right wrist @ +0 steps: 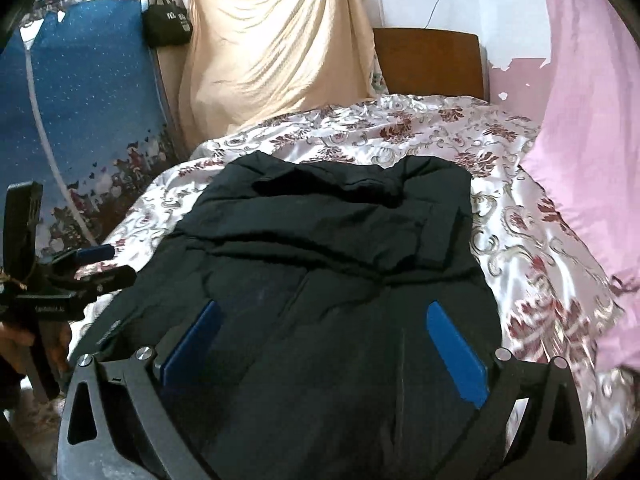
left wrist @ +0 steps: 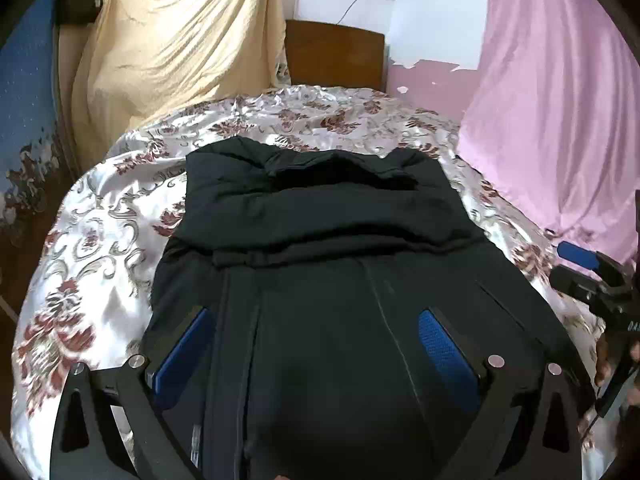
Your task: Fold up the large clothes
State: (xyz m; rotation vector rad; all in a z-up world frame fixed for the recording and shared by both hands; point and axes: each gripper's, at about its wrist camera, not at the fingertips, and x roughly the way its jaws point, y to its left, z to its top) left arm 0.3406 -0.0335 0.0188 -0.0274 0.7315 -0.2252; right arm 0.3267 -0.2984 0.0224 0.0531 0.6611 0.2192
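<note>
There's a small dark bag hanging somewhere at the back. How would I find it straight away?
Start at the bed with its flowered satin cover and look to the wall behind it, where a big cream sheet hangs. The black bag hangs by its handles at that sheet's left edge, beside the blue panel. It is the only small dark thing up there.

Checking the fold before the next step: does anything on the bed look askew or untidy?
The black garment lies folded on the floral bedspread, but its far end is rumpled, the collar area bunched rather than flat. Both tongs, left and right, are open above it, holding nothing. The wall's pink paint is peeling.
</note>
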